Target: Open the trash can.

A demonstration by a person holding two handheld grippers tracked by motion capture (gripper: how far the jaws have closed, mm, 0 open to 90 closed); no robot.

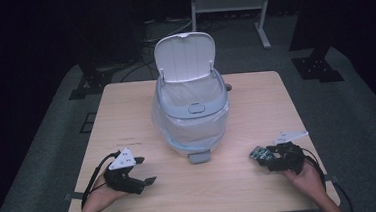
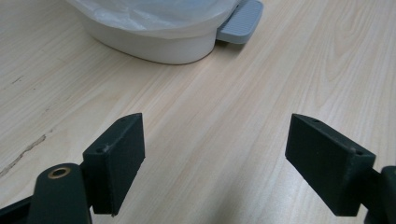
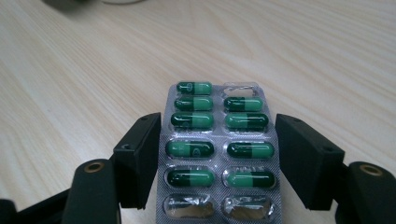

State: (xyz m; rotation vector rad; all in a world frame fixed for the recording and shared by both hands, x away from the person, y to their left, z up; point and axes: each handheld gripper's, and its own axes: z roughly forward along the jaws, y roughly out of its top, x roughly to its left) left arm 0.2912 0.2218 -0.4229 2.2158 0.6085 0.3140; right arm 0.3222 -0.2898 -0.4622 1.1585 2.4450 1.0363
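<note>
While the blister pack point(image 3: 218, 149) is gripped edgewise by the right gripper point(image 3: 218, 158), the left gripper point(image 2: 215, 163) is held wide and empty; carrying to the open bin point(image 1: 192, 108) is judged next.

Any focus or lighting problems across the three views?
High view: dark surround, soft detail, only the pale wooden table is lit. Left gripper view: sharp, even light. Right gripper view: silver blister pack of green capsules sharp with glare, far table blurred.
</note>
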